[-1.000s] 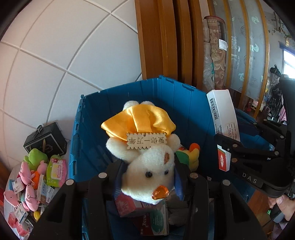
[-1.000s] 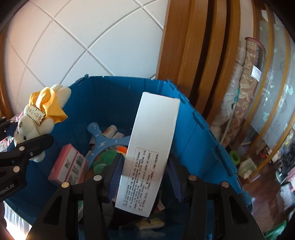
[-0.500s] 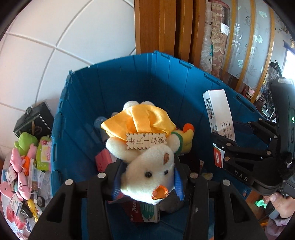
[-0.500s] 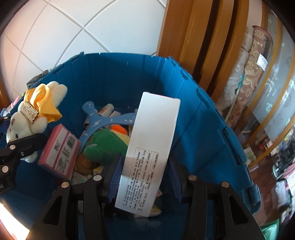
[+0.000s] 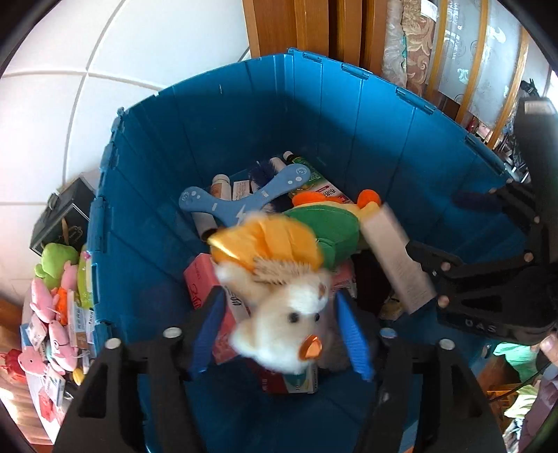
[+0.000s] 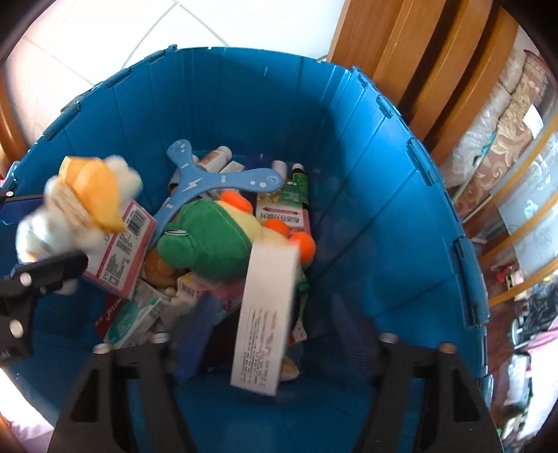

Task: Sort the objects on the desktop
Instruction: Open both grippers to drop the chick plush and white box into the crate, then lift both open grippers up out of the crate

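A deep blue bin (image 5: 244,122) (image 6: 279,104) fills both views. My left gripper (image 5: 279,313) points down into it and its jaws are opening. A white plush with a yellow hat (image 5: 279,306) is blurred between the blue pads (image 5: 209,327), free of both. My right gripper (image 6: 272,324) also hangs over the bin with its jaws opening. A long white box (image 6: 265,313) slips down between them, clear of the pads. In the bin lie a blue boomerang (image 6: 209,181), a green plush (image 6: 209,244) and a pink box (image 6: 122,251).
Several medicine boxes and small bottles (image 6: 282,216) cover the bin floor. Left of the bin, small plush toys (image 5: 52,313) and a black box (image 5: 59,223) sit on a table. Wooden frames (image 5: 307,28) stand behind the bin. A person's hand (image 5: 547,345) holds the right gripper.
Both grippers tipped down over the bin and their jaws spread. The plush has come loose from the left pads and the white box from the right pads, both sinking into the bin.
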Action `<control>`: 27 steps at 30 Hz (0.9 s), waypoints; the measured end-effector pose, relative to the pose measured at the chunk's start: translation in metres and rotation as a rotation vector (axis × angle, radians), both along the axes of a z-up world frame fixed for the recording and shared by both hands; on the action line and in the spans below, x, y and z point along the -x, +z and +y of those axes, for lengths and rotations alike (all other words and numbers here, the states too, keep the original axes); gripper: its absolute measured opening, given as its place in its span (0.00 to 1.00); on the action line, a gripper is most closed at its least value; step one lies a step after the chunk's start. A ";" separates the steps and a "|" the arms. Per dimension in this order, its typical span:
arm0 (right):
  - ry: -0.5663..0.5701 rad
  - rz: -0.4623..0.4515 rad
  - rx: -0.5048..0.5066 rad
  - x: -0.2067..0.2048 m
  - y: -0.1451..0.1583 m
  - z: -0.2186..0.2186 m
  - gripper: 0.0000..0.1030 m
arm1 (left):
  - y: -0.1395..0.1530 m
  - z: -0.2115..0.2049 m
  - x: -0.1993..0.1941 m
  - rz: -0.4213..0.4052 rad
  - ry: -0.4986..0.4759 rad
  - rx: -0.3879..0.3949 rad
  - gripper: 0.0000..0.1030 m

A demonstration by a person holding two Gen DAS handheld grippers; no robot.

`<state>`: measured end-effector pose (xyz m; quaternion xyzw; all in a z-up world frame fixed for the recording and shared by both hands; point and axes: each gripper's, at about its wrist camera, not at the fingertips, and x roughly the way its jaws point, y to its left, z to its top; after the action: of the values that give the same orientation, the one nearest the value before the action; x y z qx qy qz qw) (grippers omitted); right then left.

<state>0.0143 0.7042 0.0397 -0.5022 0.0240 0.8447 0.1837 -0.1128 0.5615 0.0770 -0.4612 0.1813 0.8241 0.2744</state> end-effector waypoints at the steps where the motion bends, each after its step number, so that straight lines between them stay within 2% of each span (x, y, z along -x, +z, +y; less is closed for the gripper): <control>1: 0.001 0.004 -0.004 0.000 0.001 0.000 0.84 | 0.001 -0.001 -0.003 0.015 0.005 0.001 0.71; 3: 0.004 0.014 -0.007 -0.003 0.004 -0.001 0.86 | 0.004 -0.003 -0.008 0.032 0.019 0.003 0.73; 6: 0.009 0.030 -0.002 -0.008 0.008 -0.003 0.99 | 0.010 -0.009 -0.015 0.074 0.033 0.005 0.73; 13: 0.003 0.093 0.050 -0.022 0.024 -0.005 1.00 | 0.031 -0.030 -0.036 0.172 0.102 -0.065 0.73; 17: -0.012 0.113 0.095 -0.029 0.031 -0.005 1.00 | 0.038 -0.047 -0.042 0.124 0.107 -0.174 0.73; 21: -0.016 0.114 0.065 -0.034 0.037 -0.012 1.00 | 0.039 -0.048 -0.048 0.173 0.124 -0.136 0.73; 27: -0.017 0.122 0.047 -0.039 0.042 -0.019 1.00 | 0.038 -0.051 -0.049 0.161 0.139 -0.149 0.73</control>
<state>0.0530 0.6855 0.0816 -0.4536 0.0591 0.8714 0.1772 -0.0640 0.5105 0.1149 -0.3832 0.1087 0.8867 0.2347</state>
